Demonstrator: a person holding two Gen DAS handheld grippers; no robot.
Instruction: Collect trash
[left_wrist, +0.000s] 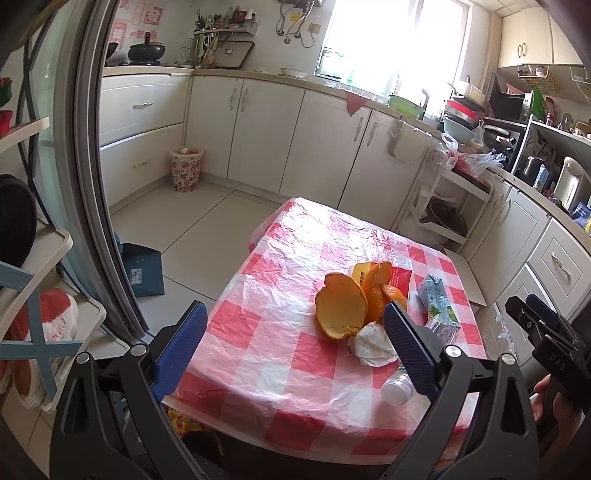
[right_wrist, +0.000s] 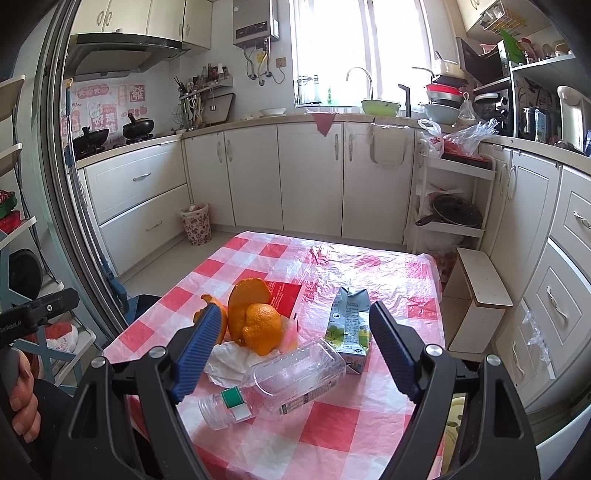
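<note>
Two hand-held grippers hover over the table (right_wrist: 332, 424), both spread wide and holding nothing: left hand-held gripper (left_wrist: 295, 345), right hand-held gripper (right_wrist: 291, 352). Trash lies around the orange peel (right_wrist: 255, 317): a tissue (right_wrist: 231, 360) touching its near side, a clear bottle (right_wrist: 280, 380) lying on its side just nearer, a carton (right_wrist: 349, 326) to its right. Well beyond the peel, a floral bin (right_wrist: 195, 223) stands on the floor by the cabinets.
</note>
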